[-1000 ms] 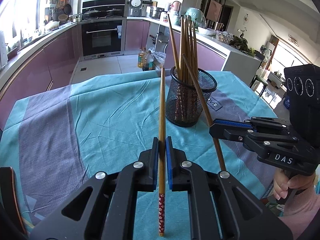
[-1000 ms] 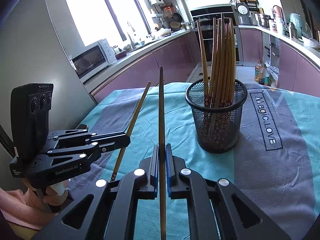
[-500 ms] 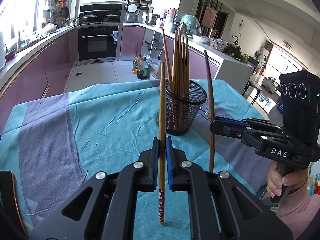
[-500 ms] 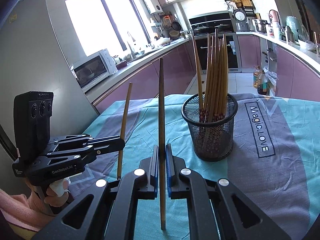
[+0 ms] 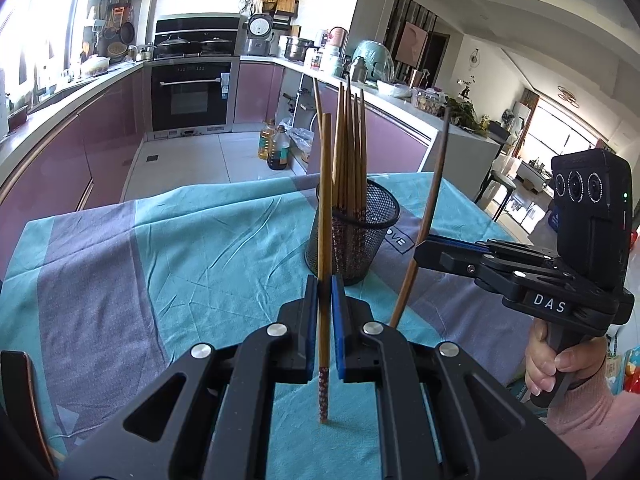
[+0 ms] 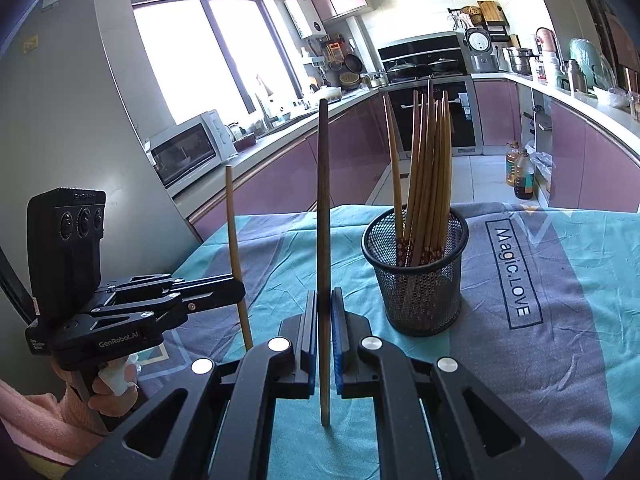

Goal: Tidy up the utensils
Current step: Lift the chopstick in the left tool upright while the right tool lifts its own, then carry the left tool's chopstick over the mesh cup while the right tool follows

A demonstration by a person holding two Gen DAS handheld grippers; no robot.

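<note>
Lower ends of chopsticks (image 6: 424,184) veiled behind mesh holder (image 6: 420,280), tablecloth lettering (image 5: 396,240) partly hidden by the holder, worktop (image 5: 120,272) edges cut off, person's hand (image 5: 560,364) half behind gripper handle

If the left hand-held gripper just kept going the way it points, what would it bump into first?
Most likely the black mesh holder full of chopsticks, just right of its line; depth is hard to judge, so it might slip past and meet the tablecloth.

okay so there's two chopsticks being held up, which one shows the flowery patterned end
The chopstick in the left tool: its red flower-patterned end hangs below the pads. The one in the right tool is plain brown wood along all its visible length.
</note>
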